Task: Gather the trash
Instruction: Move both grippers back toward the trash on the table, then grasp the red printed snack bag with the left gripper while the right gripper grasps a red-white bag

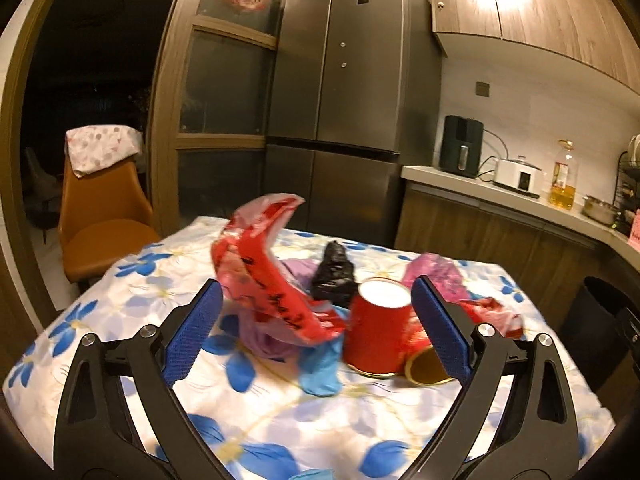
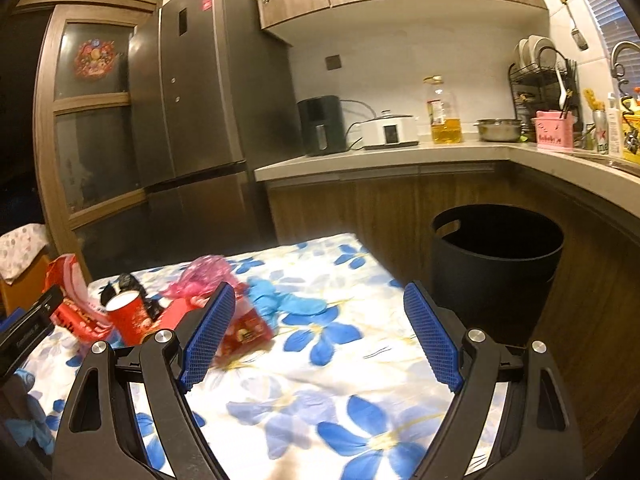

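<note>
The left gripper is wide open and holds nothing. Between its blue pads sits a pile of trash on the table, which has a white cloth with blue flowers. A red paper cup stands upside down just inside the right pad. A second cup lies on its side right next to it, partly hidden behind that pad. A red and white plastic bag sticks up near the left pad. A blue glove lies in front of the cup, and a black bag and a pink bag sit farther back.

The right gripper is wide open too, with nothing in it. The trash is off to its left side. A red packet shows just beside its left pad, and another blue glove lies a little past that. A black trash bin stands on the floor past the table's edge, ahead and to the right.
</note>
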Action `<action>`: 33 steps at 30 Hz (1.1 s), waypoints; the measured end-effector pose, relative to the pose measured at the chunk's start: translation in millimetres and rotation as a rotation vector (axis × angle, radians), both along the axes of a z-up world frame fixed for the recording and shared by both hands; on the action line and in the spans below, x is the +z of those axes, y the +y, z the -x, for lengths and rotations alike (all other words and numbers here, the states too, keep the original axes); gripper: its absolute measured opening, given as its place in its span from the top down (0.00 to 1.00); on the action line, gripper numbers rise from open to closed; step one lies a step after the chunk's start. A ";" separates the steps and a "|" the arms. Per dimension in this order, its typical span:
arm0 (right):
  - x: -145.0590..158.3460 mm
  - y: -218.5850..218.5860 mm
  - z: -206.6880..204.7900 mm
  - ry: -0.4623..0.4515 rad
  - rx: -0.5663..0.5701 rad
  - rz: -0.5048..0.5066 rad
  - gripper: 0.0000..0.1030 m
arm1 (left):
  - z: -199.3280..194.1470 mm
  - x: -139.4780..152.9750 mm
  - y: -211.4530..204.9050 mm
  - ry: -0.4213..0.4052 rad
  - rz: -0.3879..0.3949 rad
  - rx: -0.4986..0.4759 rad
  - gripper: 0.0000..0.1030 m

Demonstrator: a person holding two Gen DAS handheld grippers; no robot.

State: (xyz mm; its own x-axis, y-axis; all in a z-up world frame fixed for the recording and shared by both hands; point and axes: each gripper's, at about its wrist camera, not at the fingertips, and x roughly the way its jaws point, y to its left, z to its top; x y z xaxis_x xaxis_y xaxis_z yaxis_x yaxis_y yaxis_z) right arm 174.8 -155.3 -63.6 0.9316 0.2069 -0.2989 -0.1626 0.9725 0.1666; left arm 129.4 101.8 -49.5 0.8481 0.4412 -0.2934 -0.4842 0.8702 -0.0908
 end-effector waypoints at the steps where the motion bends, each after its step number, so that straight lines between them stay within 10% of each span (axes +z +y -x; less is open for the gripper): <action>1: -1.2 3.8 -0.1 0.003 0.006 0.001 0.19 | -1.2 -0.7 4.1 0.005 -0.002 0.002 0.13; 18: -22.1 68.8 -5.9 0.060 0.137 0.045 0.19 | -31.1 -29.4 46.9 0.134 0.119 -0.025 0.99; 33: -36.4 95.2 -28.7 0.111 0.181 0.049 0.29 | 13.2 -9.7 37.6 0.034 0.121 -0.067 1.00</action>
State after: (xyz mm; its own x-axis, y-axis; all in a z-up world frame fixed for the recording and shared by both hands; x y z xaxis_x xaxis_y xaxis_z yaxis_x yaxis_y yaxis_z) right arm 203.4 -60.1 -100.0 0.8414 0.3505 -0.4114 -0.3185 0.9365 0.1466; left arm 116.2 139.5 -59.2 0.8630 0.3439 -0.3702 -0.4302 0.8843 -0.1814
